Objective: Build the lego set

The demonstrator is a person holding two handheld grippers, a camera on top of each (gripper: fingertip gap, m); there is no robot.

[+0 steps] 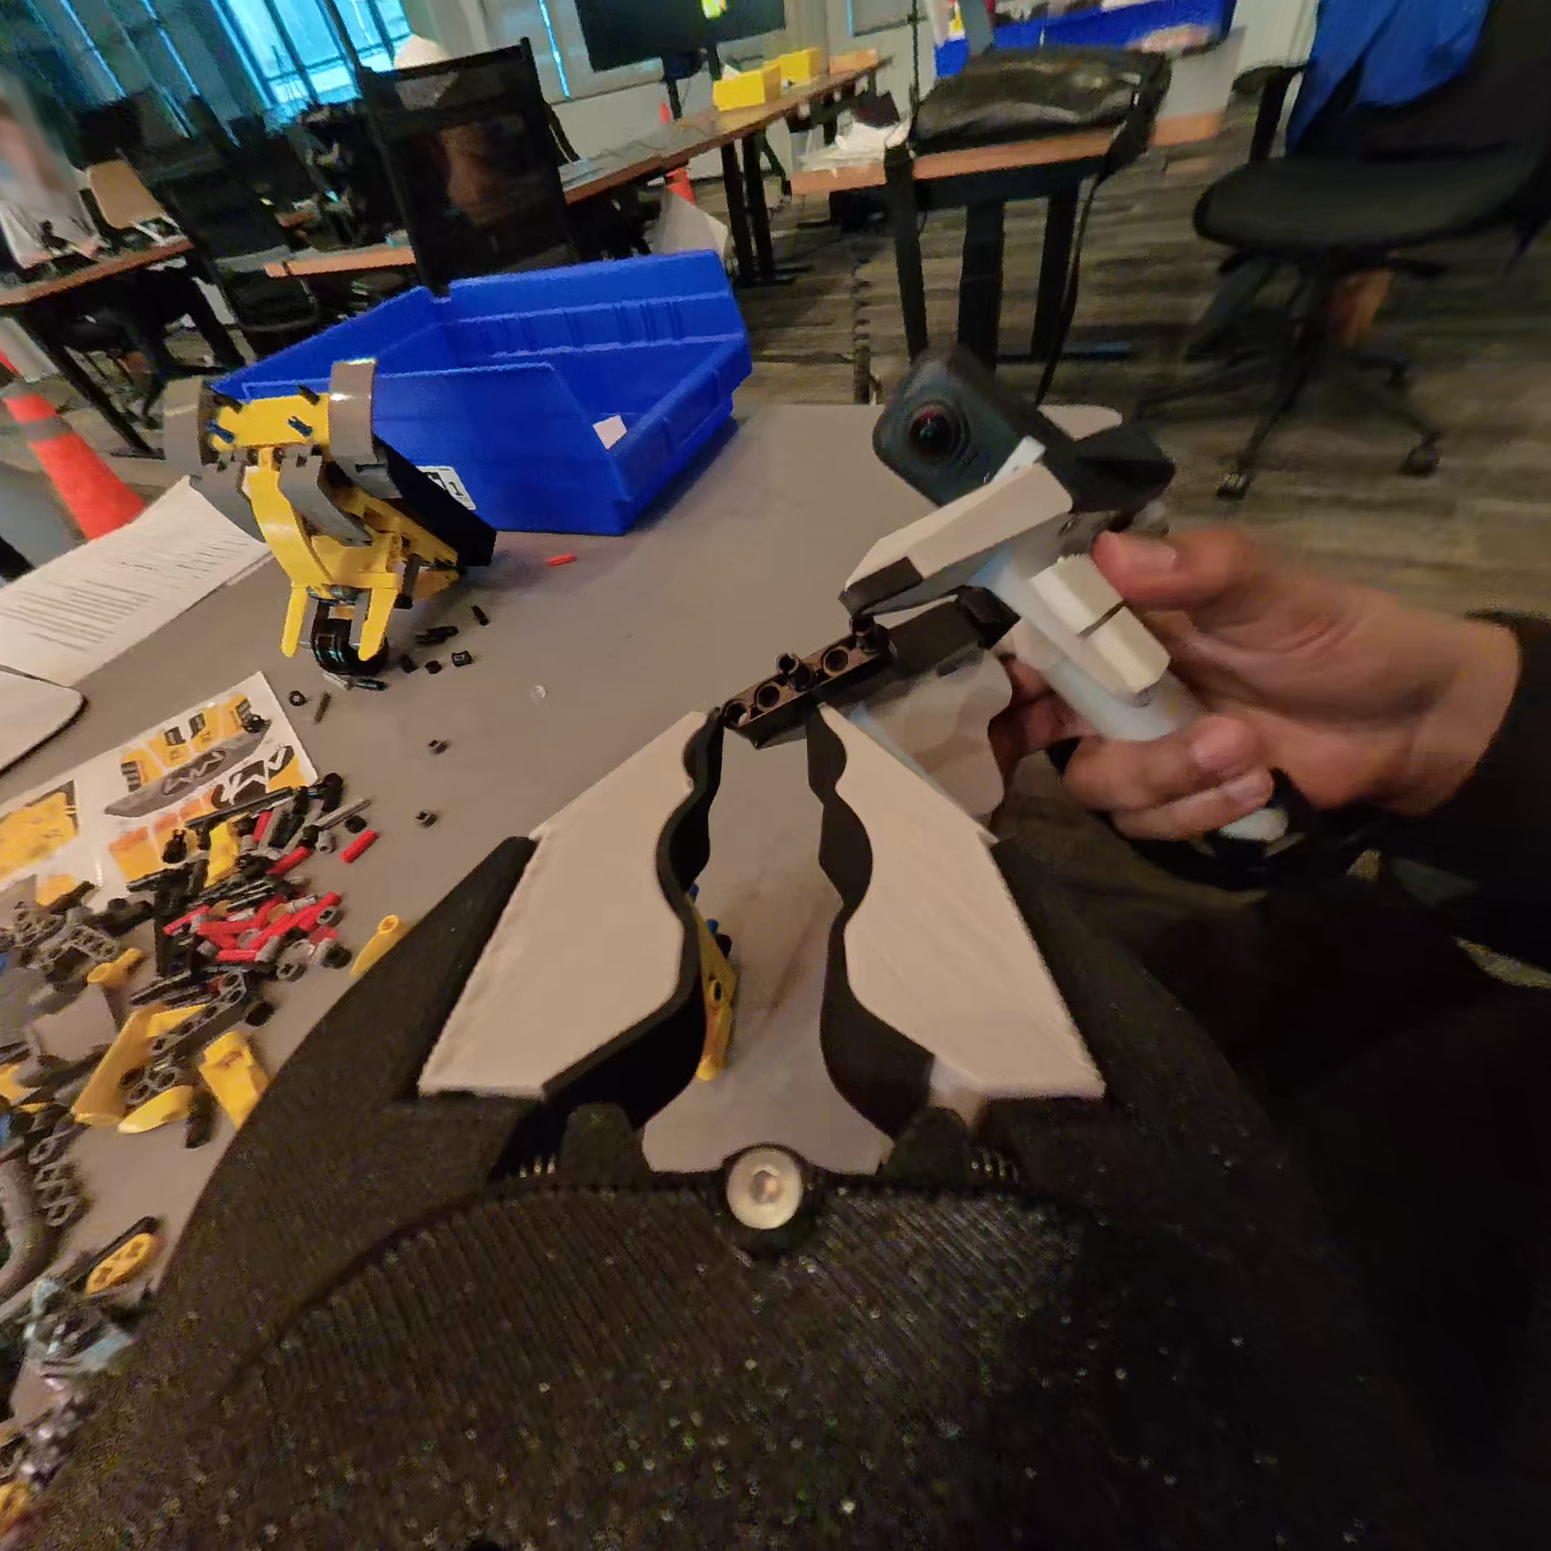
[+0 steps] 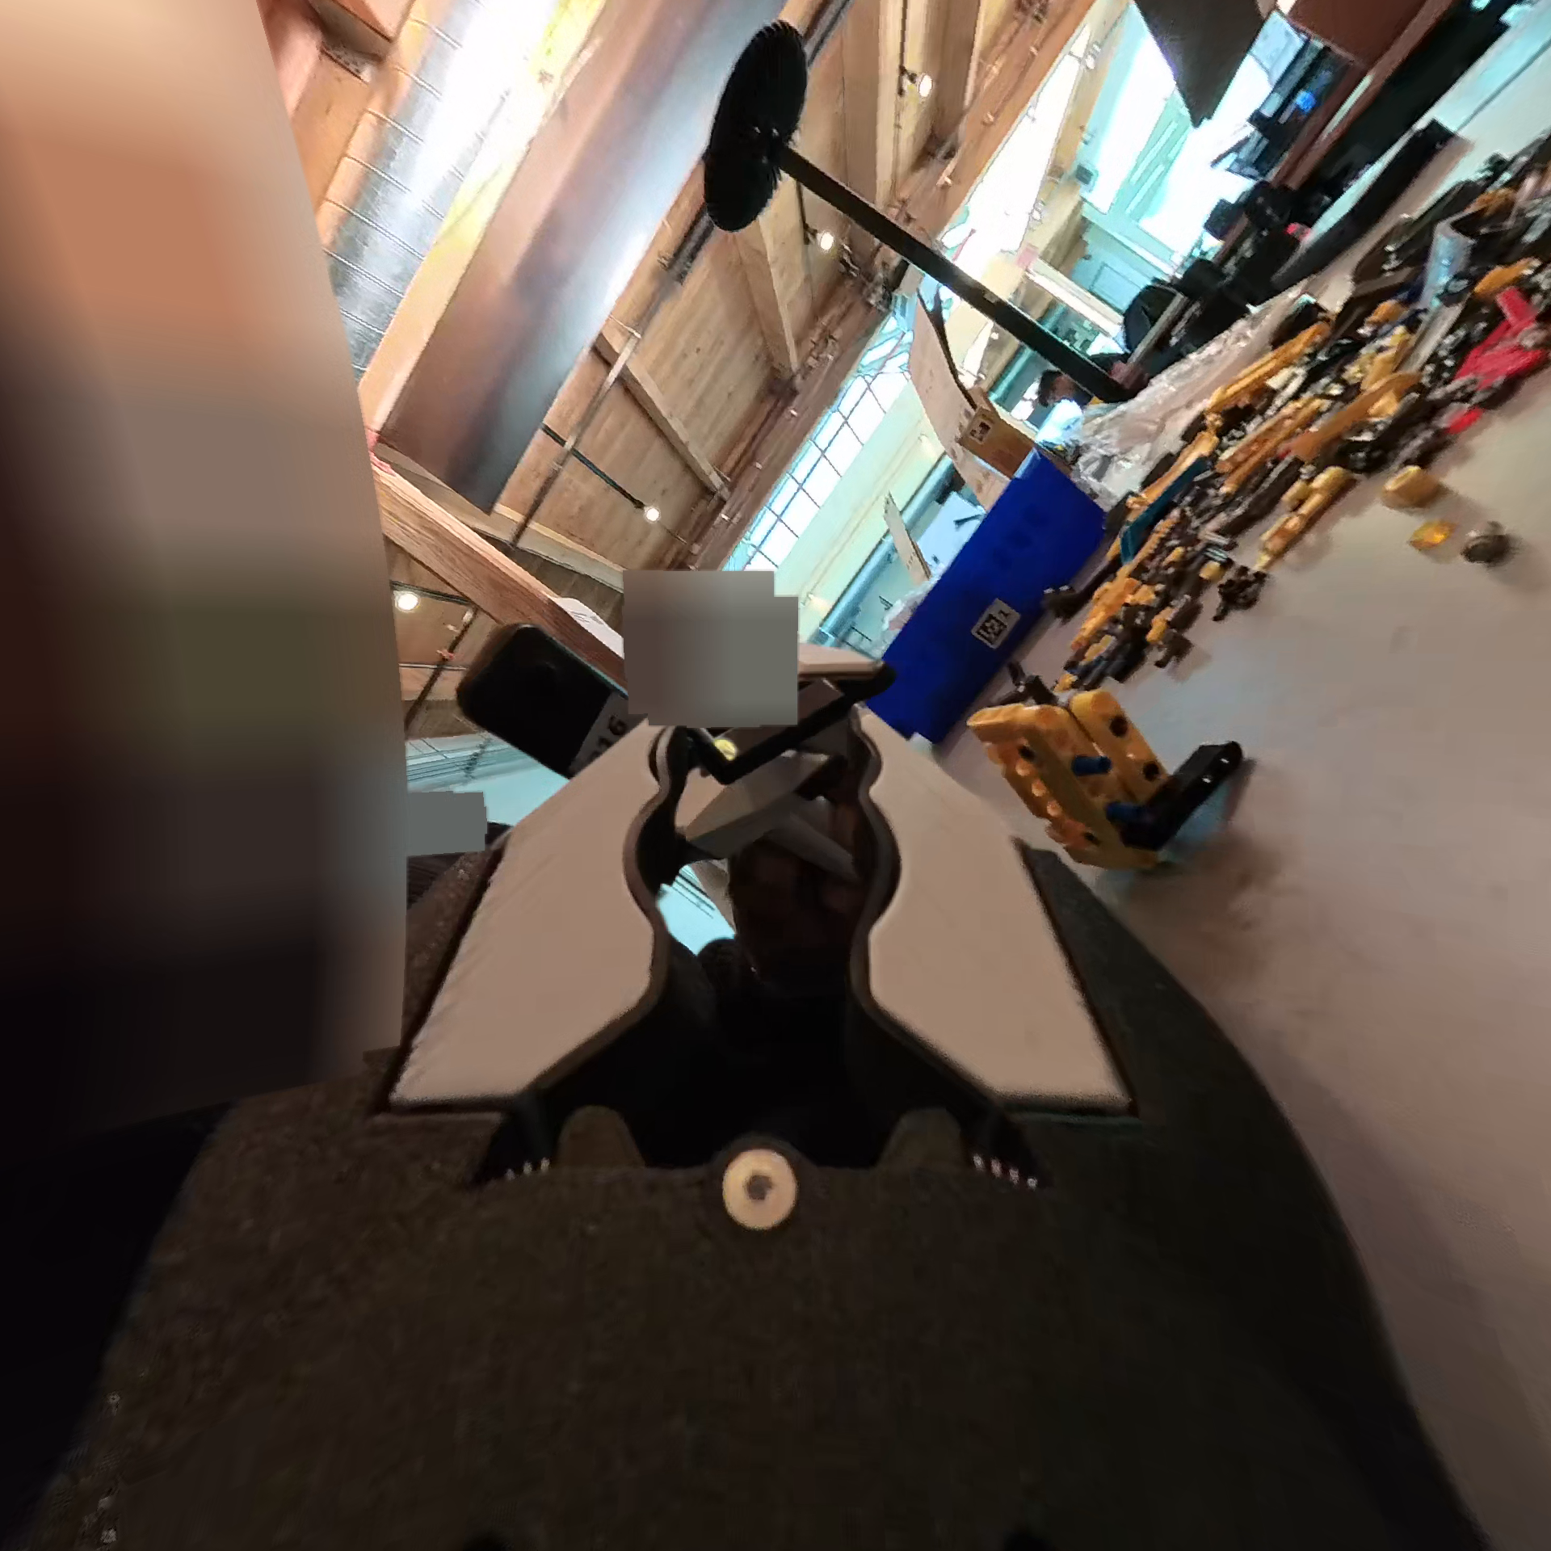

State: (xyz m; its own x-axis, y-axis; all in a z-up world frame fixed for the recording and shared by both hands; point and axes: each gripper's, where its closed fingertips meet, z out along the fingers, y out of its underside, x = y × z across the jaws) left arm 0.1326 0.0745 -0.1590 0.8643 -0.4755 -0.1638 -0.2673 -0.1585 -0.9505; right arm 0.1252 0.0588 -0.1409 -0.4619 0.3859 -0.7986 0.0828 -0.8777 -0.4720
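Observation:
My left gripper (image 1: 770,723) hovers over the grey table (image 1: 671,587), its jaws a narrow gap apart with nothing between them. Just past its fingertips is a short black beam with holes (image 1: 801,692) with small black pins standing on it. My right gripper (image 1: 873,625), held by a hand (image 1: 1259,671), comes in from the right and is shut on the beam's right end. In the right wrist view, tilted toward the ceiling, the right gripper (image 2: 764,743) faces the left gripper (image 2: 780,789) close up; the beam is hard to make out there.
A blue bin (image 1: 537,394) stands at the back with a yellow and grey brick model (image 1: 336,520) before it. Loose red, black and yellow parts (image 1: 235,915) and a sticker sheet (image 1: 201,755) lie at left. A yellow block (image 2: 1066,789) lies on the table. My two grippers' fingertips are within a few centimetres of each other.

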